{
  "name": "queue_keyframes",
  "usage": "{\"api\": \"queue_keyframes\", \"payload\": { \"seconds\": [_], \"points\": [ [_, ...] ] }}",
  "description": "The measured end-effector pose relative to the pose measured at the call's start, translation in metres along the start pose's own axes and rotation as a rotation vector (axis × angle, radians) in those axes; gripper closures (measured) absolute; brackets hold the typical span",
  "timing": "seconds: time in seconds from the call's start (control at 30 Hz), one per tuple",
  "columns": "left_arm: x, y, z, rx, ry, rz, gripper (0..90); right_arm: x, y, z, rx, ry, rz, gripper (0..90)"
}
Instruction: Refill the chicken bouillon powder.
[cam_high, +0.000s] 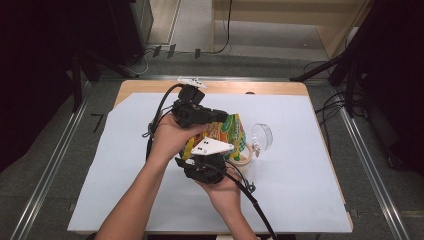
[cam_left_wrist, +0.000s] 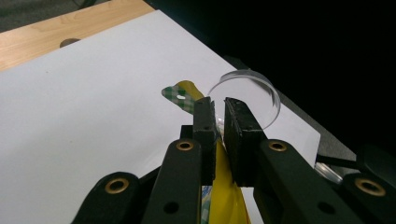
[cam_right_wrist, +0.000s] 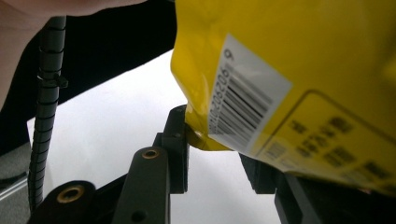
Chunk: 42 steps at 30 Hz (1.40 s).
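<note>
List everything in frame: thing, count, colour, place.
snack bag: 1, yellow with green and orange print, held up over mid-table between both grippers
tape roll: 1, beige, on the paper under the bag
clear round lid: 1, transparent, right of the bag
paper sheet: 1, white, covering the table
table: 1, light wood
left gripper: 1, black, jaws shut on the bag's edge
right gripper: 1, black, bag corner between its jaws
hands: 2, holding the grippers

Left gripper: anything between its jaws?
Yes. In the left gripper view the left gripper pinches the yellow bag's edge.
</note>
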<state>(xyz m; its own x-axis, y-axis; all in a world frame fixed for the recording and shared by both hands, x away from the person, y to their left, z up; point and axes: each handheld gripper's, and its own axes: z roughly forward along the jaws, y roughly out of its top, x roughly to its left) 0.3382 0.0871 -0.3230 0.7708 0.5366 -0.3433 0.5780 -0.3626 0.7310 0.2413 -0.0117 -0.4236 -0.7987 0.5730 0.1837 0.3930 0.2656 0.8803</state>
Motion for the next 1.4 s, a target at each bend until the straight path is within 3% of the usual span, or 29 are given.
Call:
{"api": "queue_keyframes", "payload": {
  "seconds": [0.2,0.47,0.73,1.03,1.4],
  "points": [
    [-0.001,0.008,-0.002,0.052,-0.002,0.032,86.9,0.001,0.002,0.001,-0.027,0.006,0.002,66.9],
    [-0.001,0.015,0.003,0.100,-0.023,0.015,88.4,-0.001,0.000,-0.001,-0.036,0.012,0.002,67.1],
    [0.004,0.013,0.005,0.078,-0.045,-0.010,88.2,-0.004,-0.002,-0.003,-0.027,0.007,-0.009,67.1],
    [0.005,0.013,0.004,0.059,-0.016,-0.007,88.0,-0.008,-0.001,0.001,-0.028,0.016,0.000,67.0],
    [0.009,0.015,0.006,0.057,-0.029,-0.027,87.9,-0.008,-0.001,-0.002,-0.031,0.003,-0.002,66.2]
  ]
}}
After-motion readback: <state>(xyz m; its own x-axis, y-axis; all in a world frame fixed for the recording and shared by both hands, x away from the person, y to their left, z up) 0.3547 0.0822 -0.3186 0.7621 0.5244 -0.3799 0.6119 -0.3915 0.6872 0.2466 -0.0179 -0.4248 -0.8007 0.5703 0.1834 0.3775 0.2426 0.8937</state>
